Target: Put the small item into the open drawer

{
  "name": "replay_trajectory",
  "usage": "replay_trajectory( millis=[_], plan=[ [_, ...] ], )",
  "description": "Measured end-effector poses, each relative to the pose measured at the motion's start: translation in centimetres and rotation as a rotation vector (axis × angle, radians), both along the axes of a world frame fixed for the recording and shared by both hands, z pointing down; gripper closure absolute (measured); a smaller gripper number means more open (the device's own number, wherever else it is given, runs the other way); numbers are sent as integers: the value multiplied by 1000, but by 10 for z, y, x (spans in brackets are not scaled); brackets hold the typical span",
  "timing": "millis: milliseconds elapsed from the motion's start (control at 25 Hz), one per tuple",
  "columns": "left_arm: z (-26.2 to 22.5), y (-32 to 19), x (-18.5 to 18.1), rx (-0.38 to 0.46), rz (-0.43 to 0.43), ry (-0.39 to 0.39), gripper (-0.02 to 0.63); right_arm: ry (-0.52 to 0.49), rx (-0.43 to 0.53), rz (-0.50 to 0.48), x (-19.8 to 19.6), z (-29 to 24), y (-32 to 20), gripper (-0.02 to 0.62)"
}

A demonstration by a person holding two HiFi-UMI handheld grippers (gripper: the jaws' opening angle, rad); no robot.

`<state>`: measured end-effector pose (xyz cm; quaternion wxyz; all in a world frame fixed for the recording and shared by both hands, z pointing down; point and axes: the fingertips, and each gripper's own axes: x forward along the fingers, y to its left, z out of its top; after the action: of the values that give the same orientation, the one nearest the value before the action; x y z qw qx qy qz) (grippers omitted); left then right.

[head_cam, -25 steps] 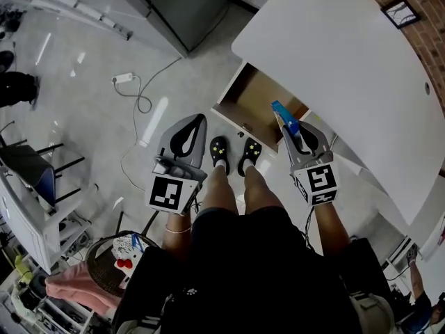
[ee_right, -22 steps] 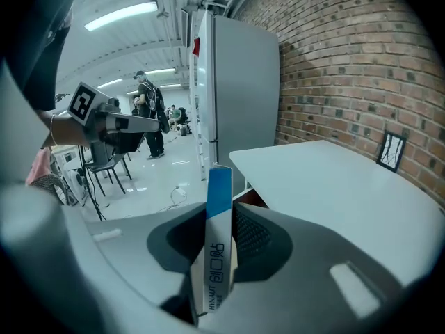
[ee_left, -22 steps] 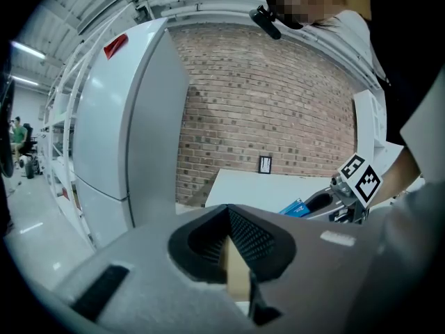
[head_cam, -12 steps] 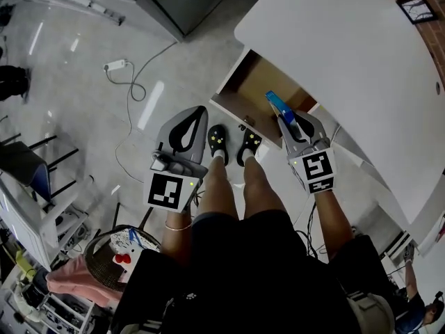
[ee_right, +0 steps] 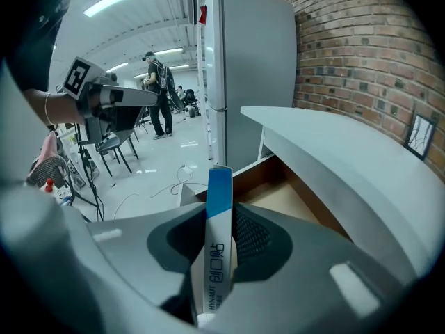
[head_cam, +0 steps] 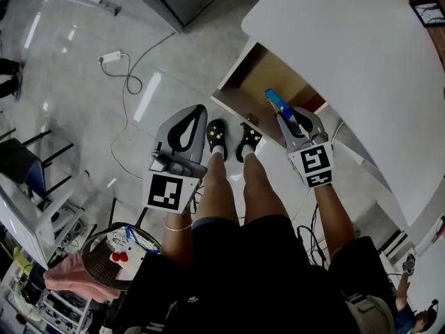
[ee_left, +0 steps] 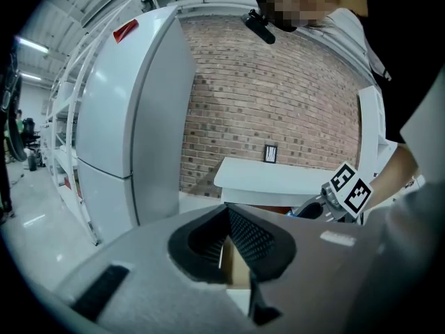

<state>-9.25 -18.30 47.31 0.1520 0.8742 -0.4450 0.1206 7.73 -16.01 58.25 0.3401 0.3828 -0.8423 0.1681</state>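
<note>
The small item is a flat blue-and-white box (head_cam: 276,103) (ee_right: 216,245). My right gripper (head_cam: 285,119) (ee_right: 220,218) is shut on it, and its blue end sticks out past the jaws. The box hangs just above the front edge of the open drawer (head_cam: 268,82) (ee_right: 281,193), which has a brown inside and juts from under the white table (head_cam: 348,54) (ee_right: 341,155). My left gripper (head_cam: 197,113) (ee_left: 224,211) is held left of the drawer over the floor, its jaws meeting at the tips with nothing between them. It also shows in the right gripper view as the left gripper (ee_right: 111,106).
The person's feet in black shoes (head_cam: 229,143) stand right in front of the drawer. A grey fridge (ee_left: 132,117) (ee_right: 250,68) stands beside the table. A power strip with its cable (head_cam: 111,58) lies on the floor, and chairs (head_cam: 28,165) and a basket (head_cam: 115,263) stand at the left.
Both grippers have sunk a little. The right one, still holding the box, now sits closer to the drawer's front edge. Neither grip has changed.
</note>
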Motion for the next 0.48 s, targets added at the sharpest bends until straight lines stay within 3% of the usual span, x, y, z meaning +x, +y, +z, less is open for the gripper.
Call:
replay_trajectory(
  millis=[480],
  plan=[
    [23, -7, -10, -3, -9, -7, 615, 28, -56, -47, -9, 45, -9, 500]
  ],
)
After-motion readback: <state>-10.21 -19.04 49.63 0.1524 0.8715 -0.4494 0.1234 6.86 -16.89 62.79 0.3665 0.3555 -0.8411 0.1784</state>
